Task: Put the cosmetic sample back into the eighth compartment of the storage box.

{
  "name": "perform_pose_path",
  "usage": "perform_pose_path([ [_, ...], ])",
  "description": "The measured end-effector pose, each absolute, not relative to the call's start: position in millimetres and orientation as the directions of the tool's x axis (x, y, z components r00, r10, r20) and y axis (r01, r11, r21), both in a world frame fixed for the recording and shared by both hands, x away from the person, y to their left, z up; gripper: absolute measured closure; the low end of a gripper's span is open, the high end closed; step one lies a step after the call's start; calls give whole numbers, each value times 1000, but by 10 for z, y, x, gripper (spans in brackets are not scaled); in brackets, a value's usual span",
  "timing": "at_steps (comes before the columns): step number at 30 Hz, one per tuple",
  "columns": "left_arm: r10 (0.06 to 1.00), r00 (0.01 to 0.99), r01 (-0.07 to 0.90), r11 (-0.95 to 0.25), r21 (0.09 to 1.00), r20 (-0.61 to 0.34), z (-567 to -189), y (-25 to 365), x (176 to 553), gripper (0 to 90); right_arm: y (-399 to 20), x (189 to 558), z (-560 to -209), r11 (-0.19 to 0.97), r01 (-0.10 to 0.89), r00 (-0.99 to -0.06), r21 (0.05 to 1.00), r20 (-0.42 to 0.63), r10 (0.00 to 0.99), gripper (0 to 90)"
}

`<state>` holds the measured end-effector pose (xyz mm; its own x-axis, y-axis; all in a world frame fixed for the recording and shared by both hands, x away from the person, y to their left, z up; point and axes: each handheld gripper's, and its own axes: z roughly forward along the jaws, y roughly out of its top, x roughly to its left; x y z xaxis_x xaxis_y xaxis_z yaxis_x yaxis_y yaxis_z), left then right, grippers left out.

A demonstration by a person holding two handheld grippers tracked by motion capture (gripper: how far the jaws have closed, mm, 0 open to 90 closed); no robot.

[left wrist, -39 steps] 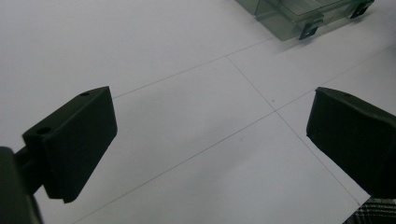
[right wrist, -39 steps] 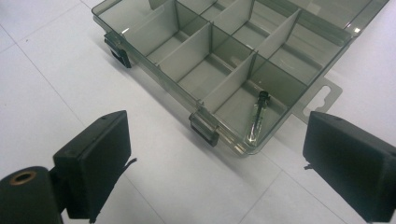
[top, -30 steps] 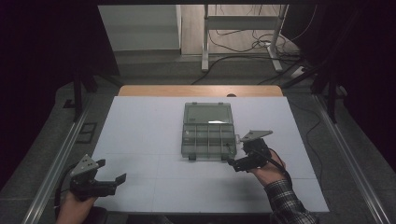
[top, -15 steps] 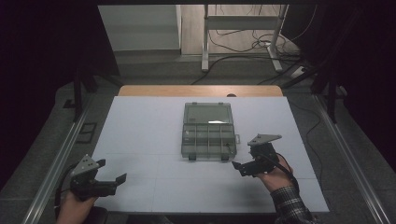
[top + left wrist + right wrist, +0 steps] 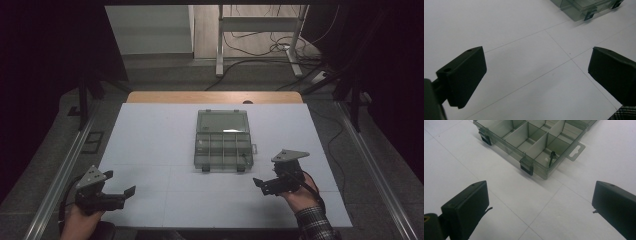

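Note:
A clear smoky compartment box (image 5: 222, 145) lies open in the middle of the white table, its lid (image 5: 222, 121) folded back flat. Seen from the right gripper view, the box (image 5: 534, 140) has two dark latches on its near wall, and a small black pin-like part (image 5: 552, 157) stands in the near right compartment. My right gripper (image 5: 265, 179) hovers open a little in front and to the right of the box, nothing between its jaws (image 5: 541, 202). My left gripper (image 5: 120, 184) is open near the front left corner, over bare table (image 5: 536, 67).
The white table sheet (image 5: 150, 145) has thin grid lines. A wooden strip (image 5: 215, 97) runs along its far edge. Metal rails (image 5: 60, 175) flank both sides. A plaid sleeve (image 5: 312, 225) comes in at the bottom right. A box corner (image 5: 584, 7) appears at the top of the left gripper view.
My right gripper has drawn back from the box's front right corner, toward the front of the table and slightly right. The left gripper has stayed put.

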<state>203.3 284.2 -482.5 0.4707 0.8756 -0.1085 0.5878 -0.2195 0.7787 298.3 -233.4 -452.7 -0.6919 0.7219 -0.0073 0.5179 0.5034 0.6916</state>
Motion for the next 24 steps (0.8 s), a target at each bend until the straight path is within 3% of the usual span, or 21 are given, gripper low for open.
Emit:
perform_pose_path([
  [24,875,471,588,-221,778,-108,-4824,2841,2034,23,-2513,2794,-4559,507,523,-673,686,-33,739,11],
])
